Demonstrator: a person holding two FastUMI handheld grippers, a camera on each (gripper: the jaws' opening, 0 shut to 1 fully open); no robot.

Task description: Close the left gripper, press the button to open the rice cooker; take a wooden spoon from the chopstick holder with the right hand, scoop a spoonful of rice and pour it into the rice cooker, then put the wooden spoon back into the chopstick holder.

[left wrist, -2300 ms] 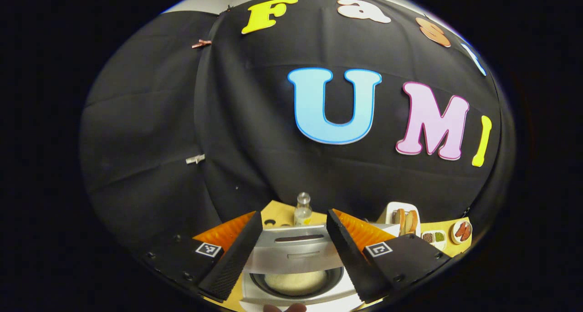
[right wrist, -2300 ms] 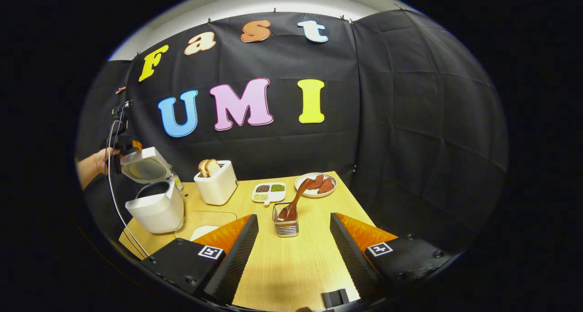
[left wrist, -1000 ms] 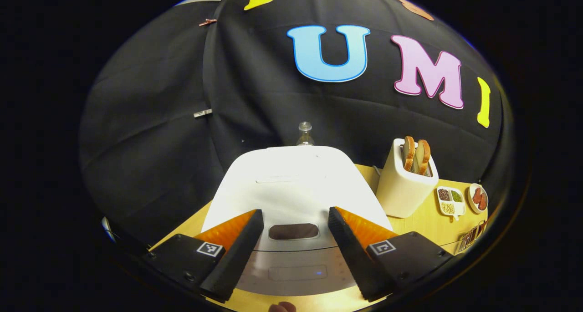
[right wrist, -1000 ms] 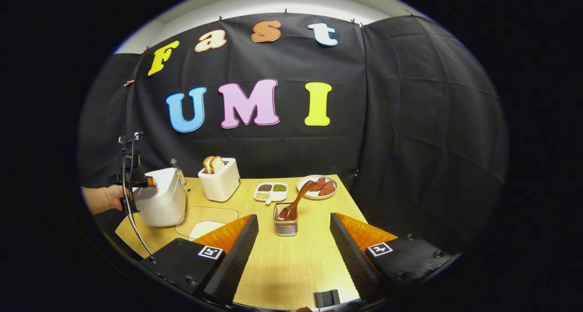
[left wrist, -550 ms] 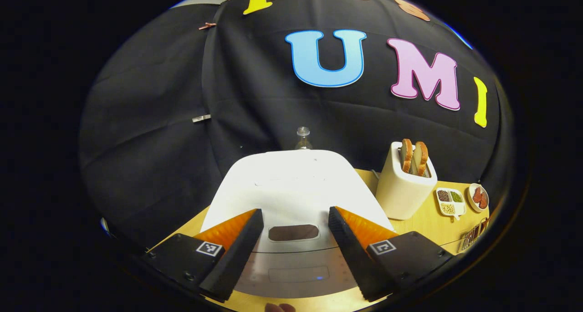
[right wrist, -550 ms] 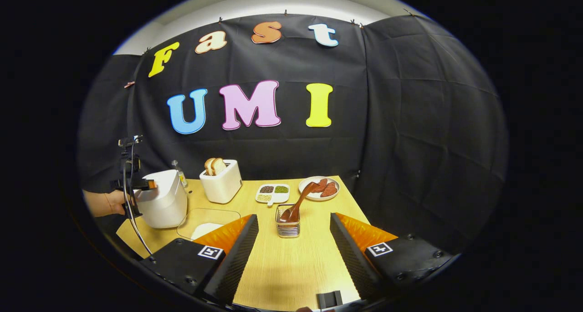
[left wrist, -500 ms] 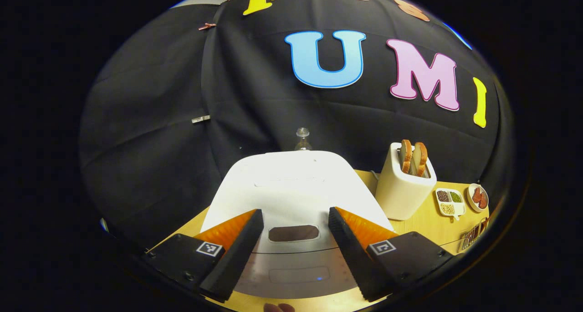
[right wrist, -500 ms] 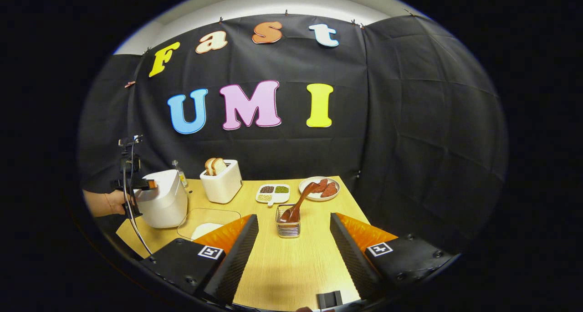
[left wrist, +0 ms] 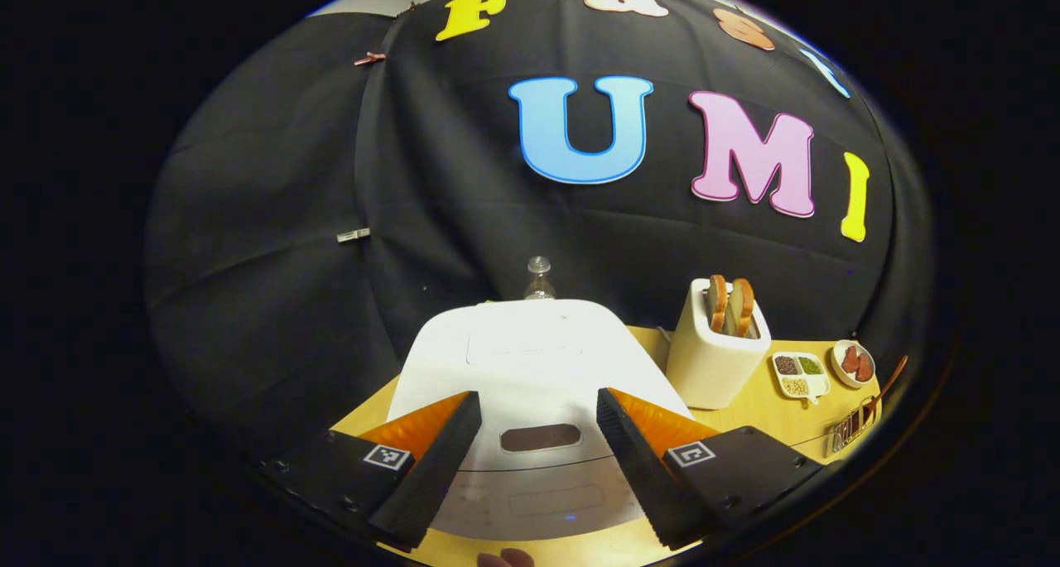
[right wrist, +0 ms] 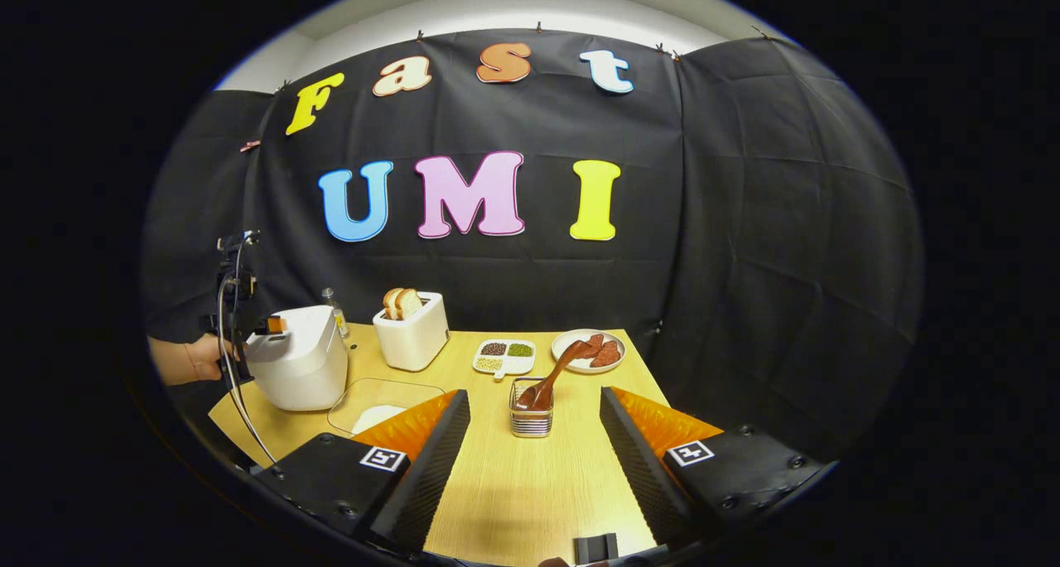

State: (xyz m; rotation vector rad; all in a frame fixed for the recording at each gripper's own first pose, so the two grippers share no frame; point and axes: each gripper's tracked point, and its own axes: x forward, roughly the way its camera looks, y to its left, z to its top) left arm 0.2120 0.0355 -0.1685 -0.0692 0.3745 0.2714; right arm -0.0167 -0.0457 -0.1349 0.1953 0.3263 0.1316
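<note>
Currently:
Cooker: white rice cooker [right wrist: 298,358] stands far left, lid down.
Spoon: brown wooden spoon [right wrist: 553,377] stands in wire chopstick holder [right wrist: 531,418].
Grippers: left gripper [left wrist: 534,434], right gripper [right wrist: 534,434] spread wide, holding nothing.
Progress: fits either unopened, or finished and reclosed.

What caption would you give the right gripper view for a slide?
Open right gripper faces the wooden spoon standing in the chopstick holder, with the closed rice cooker at the table's left.
</note>
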